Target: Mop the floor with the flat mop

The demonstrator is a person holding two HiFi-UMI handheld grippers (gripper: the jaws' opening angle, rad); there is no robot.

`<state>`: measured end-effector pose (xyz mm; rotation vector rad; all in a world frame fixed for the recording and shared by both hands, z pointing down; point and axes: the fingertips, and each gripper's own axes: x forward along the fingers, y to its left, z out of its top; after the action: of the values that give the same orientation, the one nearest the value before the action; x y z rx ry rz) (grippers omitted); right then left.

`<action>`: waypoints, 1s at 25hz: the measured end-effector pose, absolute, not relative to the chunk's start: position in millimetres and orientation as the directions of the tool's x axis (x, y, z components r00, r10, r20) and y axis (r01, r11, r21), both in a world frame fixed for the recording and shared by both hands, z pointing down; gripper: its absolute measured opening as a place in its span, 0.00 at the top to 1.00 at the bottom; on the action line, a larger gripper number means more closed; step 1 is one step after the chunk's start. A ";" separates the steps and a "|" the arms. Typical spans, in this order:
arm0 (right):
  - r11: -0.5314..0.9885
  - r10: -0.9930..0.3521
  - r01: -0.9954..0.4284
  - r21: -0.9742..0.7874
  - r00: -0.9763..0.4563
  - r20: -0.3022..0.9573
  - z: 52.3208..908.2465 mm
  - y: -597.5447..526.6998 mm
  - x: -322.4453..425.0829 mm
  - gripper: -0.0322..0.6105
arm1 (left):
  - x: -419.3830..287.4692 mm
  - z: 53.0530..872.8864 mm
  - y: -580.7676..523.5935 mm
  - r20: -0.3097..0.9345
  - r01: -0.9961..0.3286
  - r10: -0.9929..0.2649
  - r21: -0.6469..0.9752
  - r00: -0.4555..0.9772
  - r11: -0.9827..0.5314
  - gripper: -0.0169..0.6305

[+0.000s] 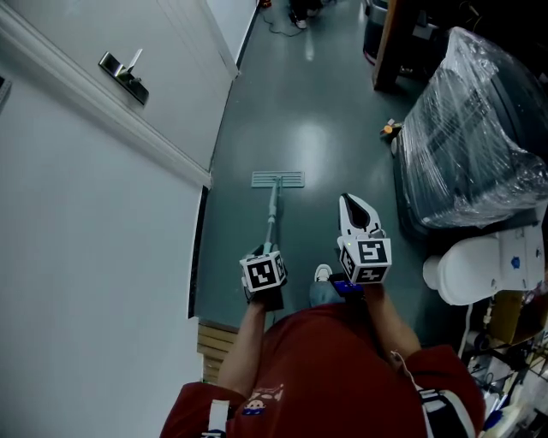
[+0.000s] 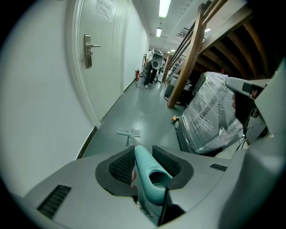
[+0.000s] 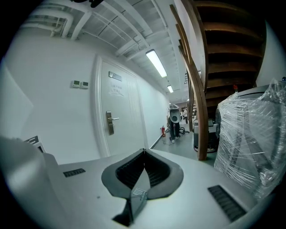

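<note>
The dark green floor [image 1: 300, 120] of a long hallway is seen, with a white wall [image 1: 77, 257] and a white door [image 2: 96, 67] along the left side. A big bundle wrapped in clear plastic [image 1: 471, 145] is set on the right side. The flat mop is found in the middle of the floor. Its mop head [image 1: 277, 180] is laid flat on the floor, out in front of the person and turned crosswise. Its light green handle [image 1: 272, 214] is run in a straight line from the mop head back and up to the left gripper [image 2: 145, 163]. The top end of the handle is pinched between the left jaws, so the long line of the mop is pointed straight ahead down the hallway. The right gripper [image 1: 355, 214] is held just to the right of the handle and apart from it. Its jaws are pressed together with nothing between them. So the mop is carried by the left side only, and a push would likely be made along the handle's line. Black and white squares are shown on the marker cubes [image 1: 370, 255], but no words. A paper sheet [image 2: 105, 6] and a small sign [image 3: 115, 76] are seen on the door, but their print is too blurred to be read.
</note>
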<state>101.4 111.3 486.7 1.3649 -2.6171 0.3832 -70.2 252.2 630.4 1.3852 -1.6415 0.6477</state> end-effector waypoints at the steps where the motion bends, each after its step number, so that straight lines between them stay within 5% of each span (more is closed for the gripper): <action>1: 0.553 -0.778 -0.819 -0.151 -0.573 0.259 486.0 103.7 102.3 0.92 | -68.3 630.3 243.1 0.862 -0.959 -0.507 0.141 -0.004 0.248 0.76; 25: 0.597 -0.755 -0.796 -0.095 -0.598 0.269 486.9 -21.9 41.7 0.92 | -111.6 643.4 91.4 0.850 -0.945 -0.527 0.177 0.007 0.274 0.76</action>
<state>41.7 -21.9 486.9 1.2903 -2.6234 0.3054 -111.6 91.4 643.4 1.3753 -1.6474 0.5854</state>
